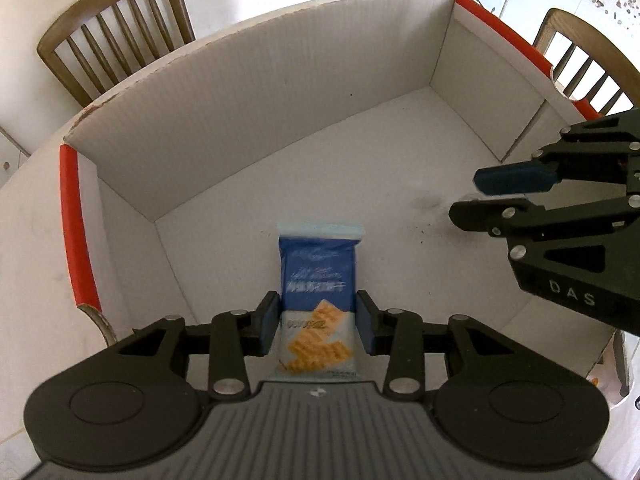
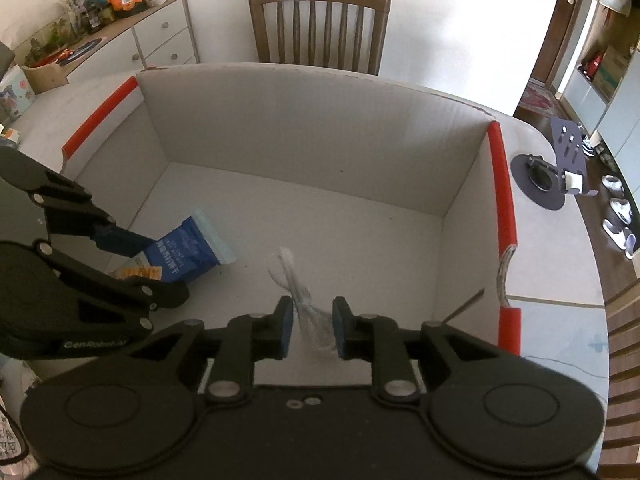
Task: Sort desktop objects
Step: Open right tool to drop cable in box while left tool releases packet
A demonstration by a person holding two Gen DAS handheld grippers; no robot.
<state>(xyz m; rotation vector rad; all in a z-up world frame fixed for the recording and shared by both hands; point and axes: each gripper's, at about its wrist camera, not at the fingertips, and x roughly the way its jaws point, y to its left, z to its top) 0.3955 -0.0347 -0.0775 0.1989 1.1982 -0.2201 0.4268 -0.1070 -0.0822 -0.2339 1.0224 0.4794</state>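
Note:
A blue cracker packet [image 1: 316,268] with orange crackers printed on it lies lengthways inside a white cardboard box [image 1: 280,100]. My left gripper [image 1: 318,304] has its blue pads against both long edges of the packet's near half. The right wrist view shows the packet [image 2: 188,252] tilted, its far end on the box floor [image 2: 360,232], between the left gripper's [image 2: 170,268] fingers. A thin item in clear plastic wrap [image 2: 298,284] hangs between the parted pads of my right gripper [image 2: 312,312], which do not press on it. In the left wrist view the right gripper [image 1: 466,196] is over the box's right side.
The box has red tape [image 2: 505,184] on its side rims and stands on a pale round table [image 1: 32,240]. Wooden chairs [image 2: 320,20] [image 1: 116,32] stand behind the table. A black stand [image 2: 538,178] sits on the table right of the box. A white cabinet [image 2: 160,36] is at the back left.

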